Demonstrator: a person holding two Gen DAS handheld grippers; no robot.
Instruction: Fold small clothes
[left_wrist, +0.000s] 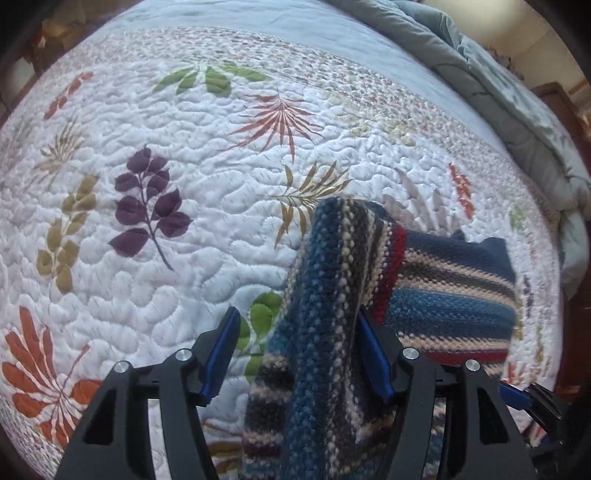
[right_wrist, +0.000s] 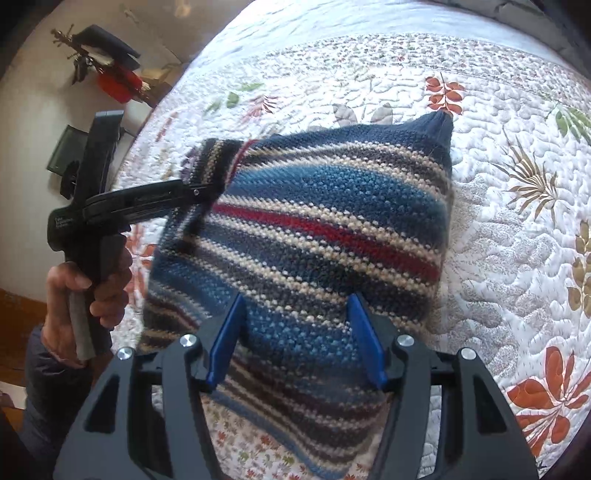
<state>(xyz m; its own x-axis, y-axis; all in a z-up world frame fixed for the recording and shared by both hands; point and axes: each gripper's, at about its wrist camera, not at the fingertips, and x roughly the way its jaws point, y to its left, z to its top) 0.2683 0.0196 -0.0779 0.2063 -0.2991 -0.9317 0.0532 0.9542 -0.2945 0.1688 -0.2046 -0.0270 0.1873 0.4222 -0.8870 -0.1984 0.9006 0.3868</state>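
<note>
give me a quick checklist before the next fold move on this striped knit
1. Striped knit lies on the quilt: ok, one edge lifted.
2. Left hand-held gripper has knit between its fingers: ok.
3. Left pads pressing the fabric: cannot tell.
4. Right hand-held gripper over the knit, pads gripping: cannot tell.
5. Quilt bare where the fold would land: ok.
6. Knit's near edge visible: not ok, hidden behind the grippers.

A striped knitted garment (left_wrist: 454, 295) lies on a white quilted bedspread (left_wrist: 192, 221) printed with coloured leaves. One fold of it rises between the blue pads (left_wrist: 221, 350) of the left claw (left_wrist: 299, 354), draped against the right-hand pad; the left-hand pad stands clear.
</note>
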